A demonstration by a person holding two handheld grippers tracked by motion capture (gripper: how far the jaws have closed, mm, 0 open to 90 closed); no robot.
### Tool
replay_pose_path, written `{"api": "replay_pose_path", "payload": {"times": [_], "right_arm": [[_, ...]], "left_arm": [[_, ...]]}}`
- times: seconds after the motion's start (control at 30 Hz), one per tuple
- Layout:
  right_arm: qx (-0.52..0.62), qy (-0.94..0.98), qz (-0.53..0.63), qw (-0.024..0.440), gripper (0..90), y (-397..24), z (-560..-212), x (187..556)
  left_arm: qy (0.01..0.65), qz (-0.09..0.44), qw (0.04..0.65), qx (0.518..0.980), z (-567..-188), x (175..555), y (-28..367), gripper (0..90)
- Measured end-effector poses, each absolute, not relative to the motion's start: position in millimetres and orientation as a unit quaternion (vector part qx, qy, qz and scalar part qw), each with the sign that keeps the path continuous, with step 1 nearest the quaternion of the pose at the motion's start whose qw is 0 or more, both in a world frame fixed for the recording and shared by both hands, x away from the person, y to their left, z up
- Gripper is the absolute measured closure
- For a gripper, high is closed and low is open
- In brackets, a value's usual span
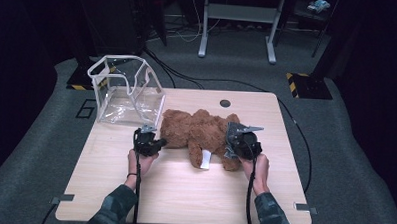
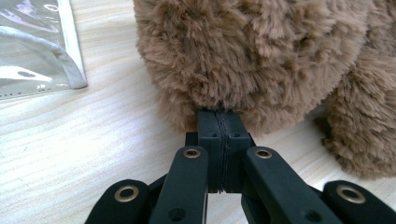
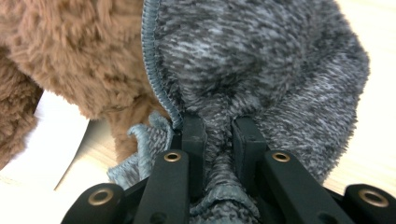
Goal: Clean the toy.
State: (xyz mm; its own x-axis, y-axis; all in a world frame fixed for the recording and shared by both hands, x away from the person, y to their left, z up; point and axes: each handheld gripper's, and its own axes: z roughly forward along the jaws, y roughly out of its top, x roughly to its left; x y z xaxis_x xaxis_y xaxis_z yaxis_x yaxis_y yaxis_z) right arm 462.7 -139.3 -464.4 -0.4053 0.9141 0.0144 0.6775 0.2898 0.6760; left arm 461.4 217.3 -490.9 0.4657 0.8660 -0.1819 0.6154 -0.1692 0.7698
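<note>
the teddy bear (image 1: 198, 134) lies flat across the middle of the table (image 1: 183, 196), a white tag (image 1: 205, 158) sticking out toward you. a grey knit garment (image 3: 261, 70) sits bunched at the bear's right end, its ribbed edge running along the brown fur.

your right gripper (image 3: 218, 128) is clamped on a fold of that grey knit; the cloth is pinched between the pads and puckers below them. your left gripper (image 2: 219, 126) is clenched tight, its tips pressed into the fur at the bear's left end; whether any fur is caught between them, cannot tell.

judgement: the step looks like working the garment along the bear's body. suggestions:
1. keep the left tips firm as an anchor so the bear does not slide.
2. pull the knit along the body, low and steady, not upward.
3. if the edge snags on fur, regrip nearer the hem.

the clear bag (image 1: 127, 92) stands open at the table's far left corner, well apart from the bear.
</note>
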Motion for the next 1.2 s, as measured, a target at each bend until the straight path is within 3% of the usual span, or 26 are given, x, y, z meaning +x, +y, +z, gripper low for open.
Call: {"api": "replay_pose_path", "payload": {"times": [0.27, 0.6, 0.9, 1.1, 1.2], "right_arm": [[0.465, 0.792, 0.346, 0.190, 77.8, -115, -437, 446], [0.463, 0.810, 0.312, 0.180, 78.2, -108, -470, 448], [0.436, 0.815, 0.335, 0.181, 77.8, -94, -448, 435], [0.448, 0.829, 0.294, 0.163, 78.2, -97, -476, 438], [0.452, 0.829, 0.289, 0.156, 78.0, -102, -470, 432]], "left_arm": [[0.498, 0.150, 0.412, 0.748, -492, 462, 216, 89.2], [0.499, 0.149, 0.417, 0.745, -493, 461, 218, 89.2], [0.501, 0.153, 0.413, 0.744, -491, 461, 218, 89.3], [0.501, 0.150, 0.418, 0.742, -493, 461, 220, 89.2], [0.501, 0.152, 0.419, 0.742, -492, 459, 219, 89.3]]}}
